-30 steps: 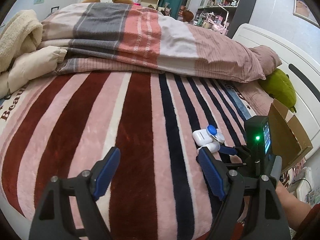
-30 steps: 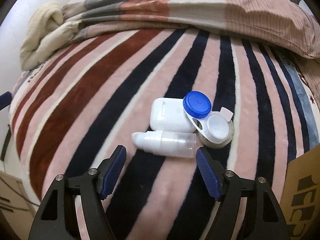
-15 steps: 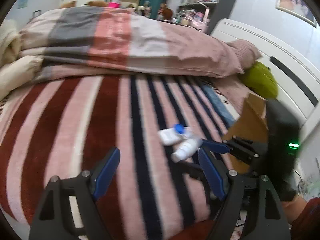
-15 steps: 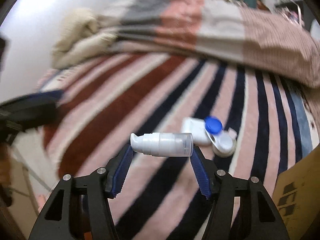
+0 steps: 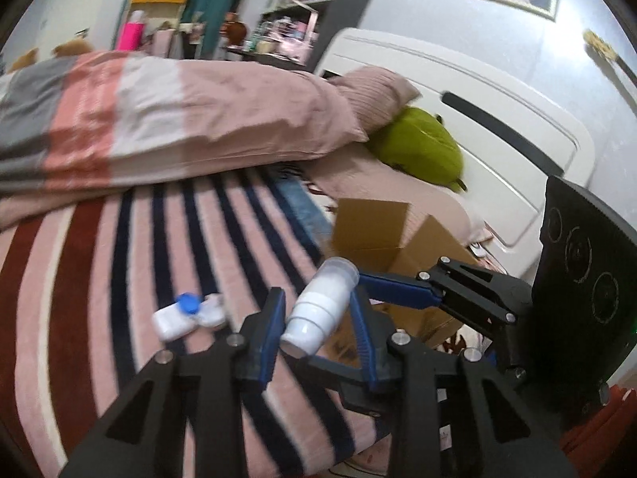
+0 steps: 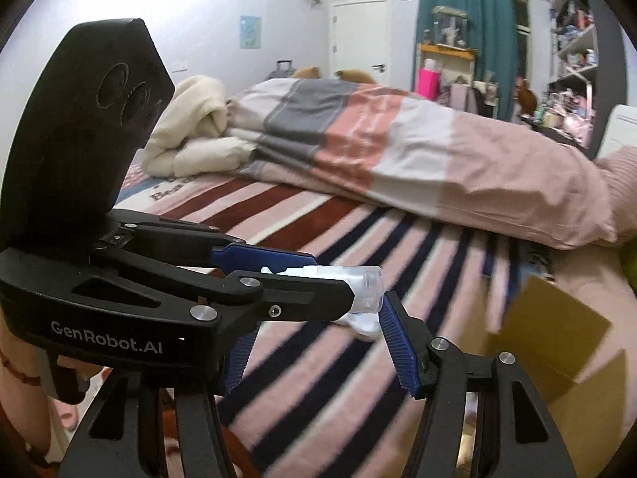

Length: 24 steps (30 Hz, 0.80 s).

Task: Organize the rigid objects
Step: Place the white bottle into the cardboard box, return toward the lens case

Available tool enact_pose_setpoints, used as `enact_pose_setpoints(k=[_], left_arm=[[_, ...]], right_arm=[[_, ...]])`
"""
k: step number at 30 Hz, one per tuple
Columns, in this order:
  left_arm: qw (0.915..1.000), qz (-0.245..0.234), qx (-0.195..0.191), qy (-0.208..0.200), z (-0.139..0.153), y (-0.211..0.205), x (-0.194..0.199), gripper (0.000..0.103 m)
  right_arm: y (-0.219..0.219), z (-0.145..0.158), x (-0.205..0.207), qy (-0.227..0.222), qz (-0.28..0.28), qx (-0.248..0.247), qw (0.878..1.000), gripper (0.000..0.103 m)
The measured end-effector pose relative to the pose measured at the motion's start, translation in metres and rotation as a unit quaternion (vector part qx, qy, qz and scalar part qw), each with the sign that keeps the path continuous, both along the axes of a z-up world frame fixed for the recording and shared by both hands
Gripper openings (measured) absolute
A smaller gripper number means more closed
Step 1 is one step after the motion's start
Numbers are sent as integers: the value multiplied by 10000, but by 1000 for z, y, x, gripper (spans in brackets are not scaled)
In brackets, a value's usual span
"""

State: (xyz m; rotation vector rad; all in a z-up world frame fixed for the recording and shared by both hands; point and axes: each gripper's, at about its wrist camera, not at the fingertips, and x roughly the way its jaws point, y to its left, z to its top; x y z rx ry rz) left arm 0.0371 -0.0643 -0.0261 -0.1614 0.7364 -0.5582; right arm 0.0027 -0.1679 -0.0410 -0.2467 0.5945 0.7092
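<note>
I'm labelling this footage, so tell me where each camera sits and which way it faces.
Left wrist: on the left tool, facing the headboard and box; its fingers and the right tool show.
Right wrist: on the right tool, facing the far door; its fingers and the left tool show.
Both show the bottle and striped blanket.

Both views show soft, even indoor light with a cool cast on the pale walls; its source cannot be told. Shadows are weak and diffuse. Fisheye distortion bends the white headboard (image 5: 497, 119) and frames each picture in dark rounded corners. Motion blur smears much of both views: the striped blanket (image 5: 99, 279) loses its edges, the cardboard box (image 6: 549, 342) is badly smudged, and the shelves (image 5: 302, 8) at the back are soft. The black gripper bodies close to the lens stay fairly crisp, with small bright glints on their metal screws
</note>
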Motion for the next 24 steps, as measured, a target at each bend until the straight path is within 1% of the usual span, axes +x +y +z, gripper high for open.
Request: enact_pose_setpoints(k=[5,8,11,14,15,16,17,18,19,21,24], left_arm=[[9986,-504,161,47,2,-59,18,30],[9962,-812,236,211,-2,-92,35,30],[9939,-1002,259,390,-9,-111,47,30],[9929,-1041,358,450,-11,-123,56,31],[9932,-970,463,443,-12,-128,60,34],[9932,-919,573,429,-12,-130,62,44],[9933,-861,667,388,-12,-133,63,58],[9936,-804,714,333,-11,-132,63,63],[9939,-787,715,305,-10,-131,63,68],[9942,-774,708,256,-8,-126,62,70],[9950,-551,827,123,-4,-114,60,71]], right_arm=[[-54,5,10,64,-435,-5,9990,56],[-81,5,18,155,-700,-134,9973,56],[-103,1,32,423,-906,-196,9948,56],[-119,-4,44,660,-1038,-289,9920,56],[-122,-5,47,724,-1073,-322,9911,57],[-126,-6,51,807,-1108,-358,9899,57],[-128,-9,56,915,-1158,-423,9882,60],[-130,-11,61,1013,-1236,-486,9860,64],[-134,-12,61,1060,-1296,-487,9847,72],[-137,-14,62,1131,-1355,-433,9833,73],[-136,-14,61,1123,-1359,-461,9833,73]])
